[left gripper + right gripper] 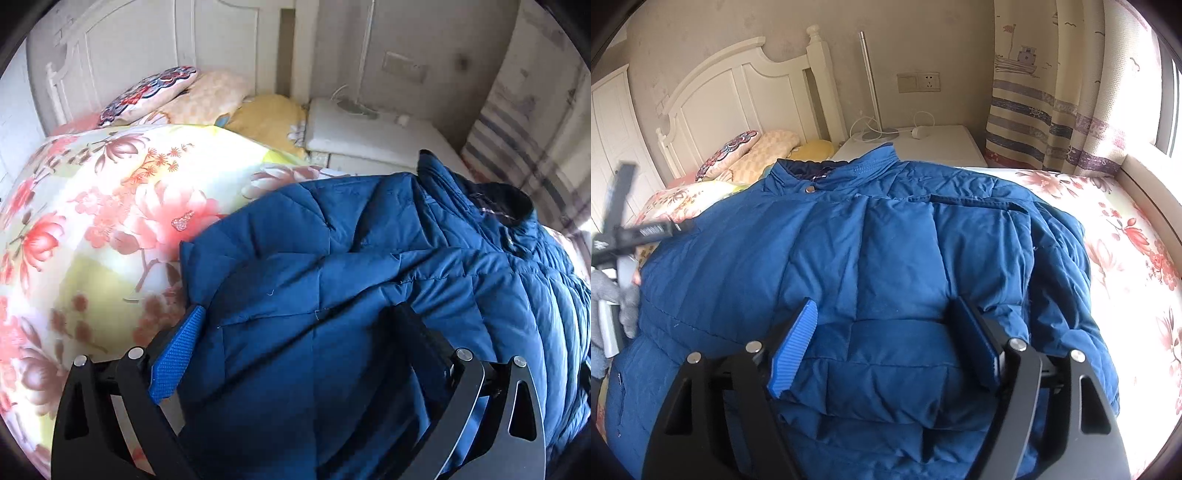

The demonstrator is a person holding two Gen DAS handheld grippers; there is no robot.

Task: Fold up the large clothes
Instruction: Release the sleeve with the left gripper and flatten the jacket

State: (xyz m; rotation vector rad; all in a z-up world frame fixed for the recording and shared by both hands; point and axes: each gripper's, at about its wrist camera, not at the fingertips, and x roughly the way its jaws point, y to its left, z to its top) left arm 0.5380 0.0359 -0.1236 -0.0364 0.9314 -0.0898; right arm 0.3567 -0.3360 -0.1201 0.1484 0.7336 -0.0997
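Observation:
A blue quilted jacket (886, 240) lies front up on the flowered bedspread (1126, 236), its collar (834, 168) towards the headboard. My right gripper (883, 302) hovers over the jacket's lower middle, open, jaws wide apart and nothing pinched between the pads. In the left wrist view the jacket (351, 266) bulges up between the fingers of my left gripper (299, 310), whose jaws stand wide; the blue pad (181, 354) sits at the fabric's left edge. The cloth partly covers the right finger. The left tool appears blurred at the left edge of the right wrist view (646, 232).
Pillows (757, 151) are stacked by the white headboard (738, 92). A white bedside table (923, 144) holds a lamp base and cable. A striped curtain (1052, 122) and window sill stand to the right. A person's grey-sleeved hand (617, 299) holds the left tool.

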